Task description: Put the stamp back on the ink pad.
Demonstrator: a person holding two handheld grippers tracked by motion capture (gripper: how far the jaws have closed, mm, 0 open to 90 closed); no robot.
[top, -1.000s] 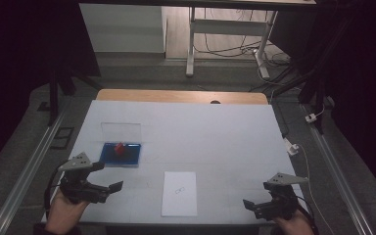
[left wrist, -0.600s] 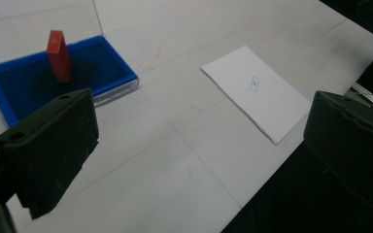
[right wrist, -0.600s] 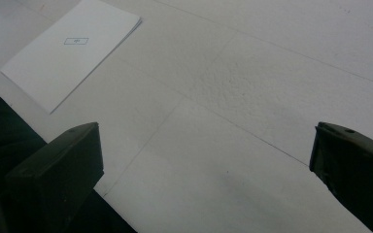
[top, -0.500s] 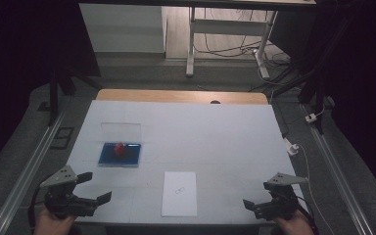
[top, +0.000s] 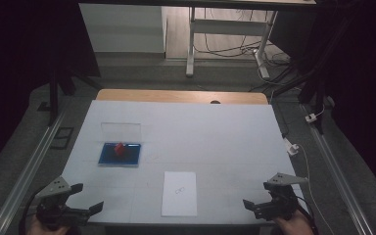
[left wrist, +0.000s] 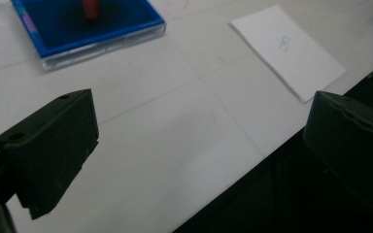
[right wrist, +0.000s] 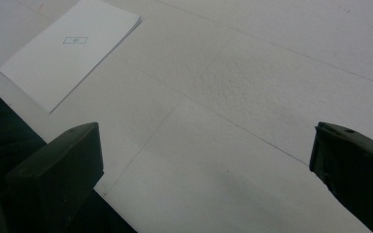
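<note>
White card (top: 179, 193) lies flat on the counter (top: 215, 132), long axis running front to back, between spread, empty left tongs (top: 82, 199) and right tongs (top: 254, 198).

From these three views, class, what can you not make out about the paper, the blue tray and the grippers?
- Paper sheet: its small printed mark is too small to read in the high view and blurred in both gripper views.
- Red object on the blue tray: too small to identify in the high view; the top edge cuts it off in the left gripper view.
- Left gripper, right gripper: the hands are cut off by the bottom edge.
</note>
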